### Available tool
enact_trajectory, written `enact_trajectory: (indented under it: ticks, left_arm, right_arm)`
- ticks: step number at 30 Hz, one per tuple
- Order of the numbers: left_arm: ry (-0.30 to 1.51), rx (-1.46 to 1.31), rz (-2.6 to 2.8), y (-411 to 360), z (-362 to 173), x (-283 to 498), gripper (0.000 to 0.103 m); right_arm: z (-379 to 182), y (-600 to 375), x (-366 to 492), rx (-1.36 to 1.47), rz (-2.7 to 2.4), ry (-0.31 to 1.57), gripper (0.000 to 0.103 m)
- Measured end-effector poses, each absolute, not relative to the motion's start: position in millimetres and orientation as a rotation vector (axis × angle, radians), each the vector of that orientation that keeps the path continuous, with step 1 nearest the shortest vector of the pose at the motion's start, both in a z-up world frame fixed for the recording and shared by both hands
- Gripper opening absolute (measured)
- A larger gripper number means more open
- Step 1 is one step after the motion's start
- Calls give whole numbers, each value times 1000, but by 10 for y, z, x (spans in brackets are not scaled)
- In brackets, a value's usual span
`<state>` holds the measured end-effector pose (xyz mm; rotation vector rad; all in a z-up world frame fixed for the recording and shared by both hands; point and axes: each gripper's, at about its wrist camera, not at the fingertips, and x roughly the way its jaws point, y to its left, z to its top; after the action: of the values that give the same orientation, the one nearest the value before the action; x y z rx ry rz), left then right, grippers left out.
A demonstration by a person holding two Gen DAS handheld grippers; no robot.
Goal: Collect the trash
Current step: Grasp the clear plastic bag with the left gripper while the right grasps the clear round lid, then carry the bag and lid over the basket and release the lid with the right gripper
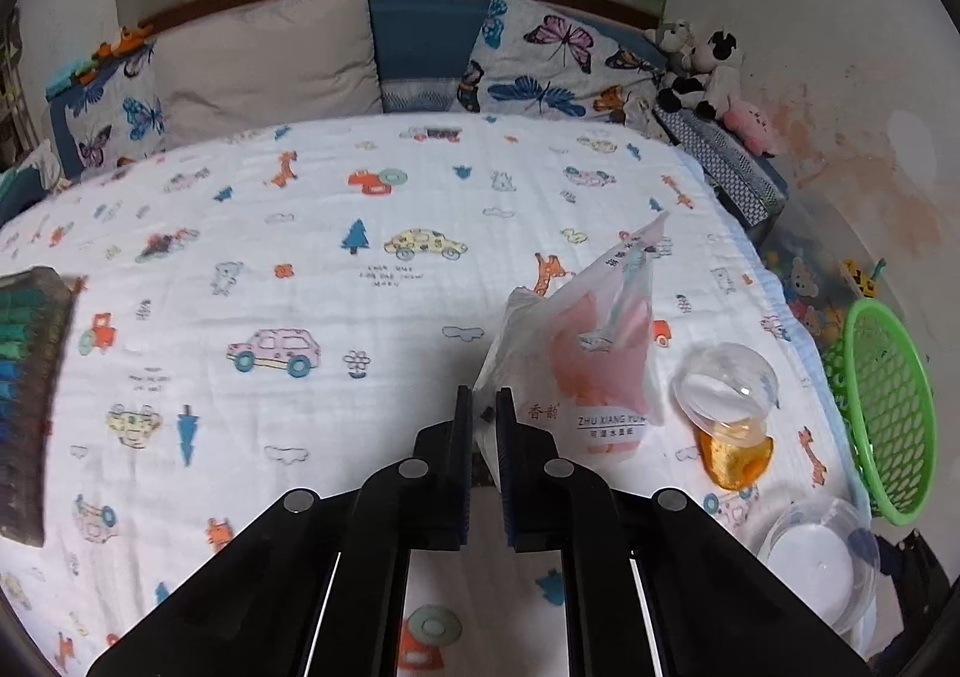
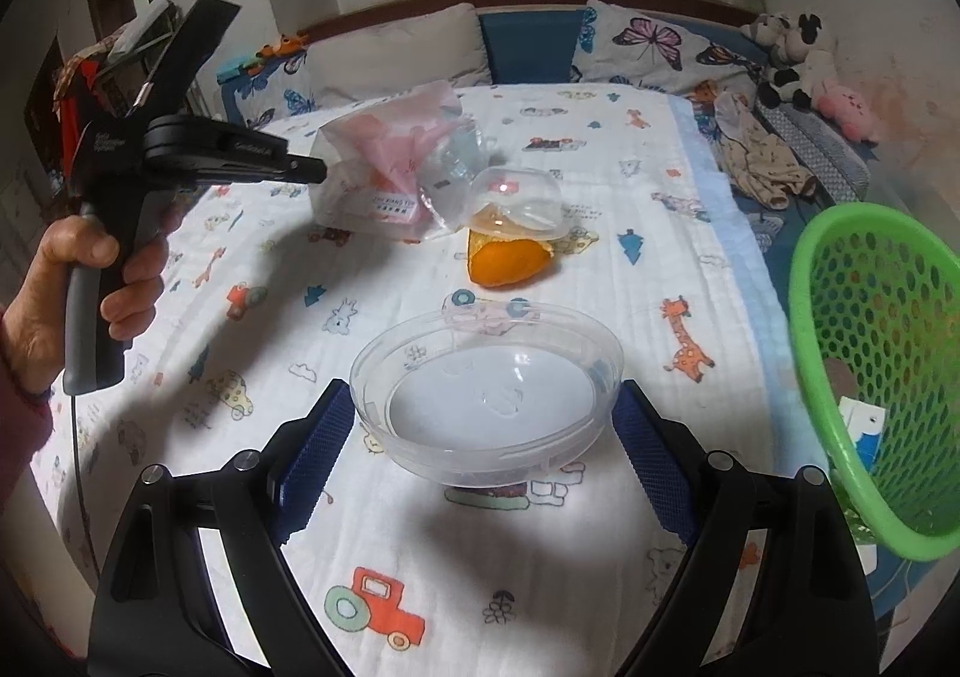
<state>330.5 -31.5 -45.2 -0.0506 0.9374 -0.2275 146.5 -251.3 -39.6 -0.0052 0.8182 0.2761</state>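
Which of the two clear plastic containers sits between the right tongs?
The wide shallow clear bowl, nearest the camera between the right tongs. The domed clear container lies farther off, on the orange peel.

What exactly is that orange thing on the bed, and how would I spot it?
Start at the green mesh basket hanging off the bed's edge, then look across the cartoon-print sheet to the wide clear bowl. Just beyond it lies the orange peel, tucked under a clear plastic dome: the only solid orange item among see-through plastics.
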Motion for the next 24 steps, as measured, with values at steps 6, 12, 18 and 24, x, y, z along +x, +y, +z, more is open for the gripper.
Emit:
enact_trajectory:
  ticks: [6,12,18,24]
  left_arm:
    - [885,-56,-240,-223,-178,3096,7]
    - [828,-58,-288,-232,141,2871,6]
    - [795,-41,-363,-447,364,2672,6]
    - [786,-30,-454,-850,502,2539,6]
  right_arm:
    - [-280,-2584,1377,5,270,791,87]
    - [-151,-2739,1278,25,246,762,87]
    - [-38,-2985,1190,38,201,735,87]
    - [63,-3412,1124,65,116,711,87]
